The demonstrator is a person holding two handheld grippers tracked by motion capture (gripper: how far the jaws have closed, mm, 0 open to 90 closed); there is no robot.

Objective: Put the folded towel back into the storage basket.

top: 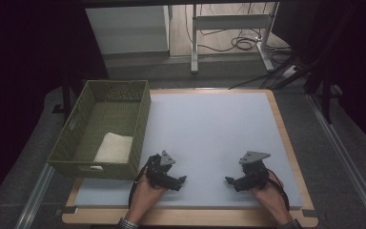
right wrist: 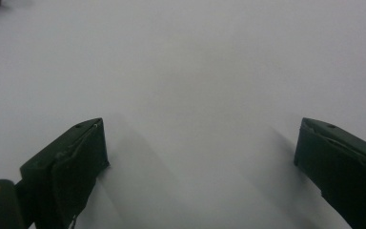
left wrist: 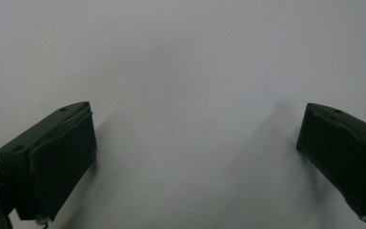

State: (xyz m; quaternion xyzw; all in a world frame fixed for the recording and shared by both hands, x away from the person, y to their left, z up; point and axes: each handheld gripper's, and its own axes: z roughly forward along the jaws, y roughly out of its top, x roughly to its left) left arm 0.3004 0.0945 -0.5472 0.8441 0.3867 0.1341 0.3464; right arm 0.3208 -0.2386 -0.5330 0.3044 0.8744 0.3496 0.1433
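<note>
High view, left gripper (top: 183, 180) beside green basket (top: 71, 138), folded cloth (top: 113, 148) inside

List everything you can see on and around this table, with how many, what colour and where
Basket: one, olive green woven, left side of the table.
Folded cloth: one, cream white, inside the basket at its near end.
Mat: one, pale grey, covering the table top.
Table: one, light wood edge around the mat.
Desk frame: one, white legs, on the floor beyond the table.
Cables: several, black, on the floor near the desk frame.
Left hand-held gripper: one, black, near edge of the mat, jaws apart, holding nothing.
Right hand-held gripper: one, black, near edge, jaws apart, holding nothing.
</note>
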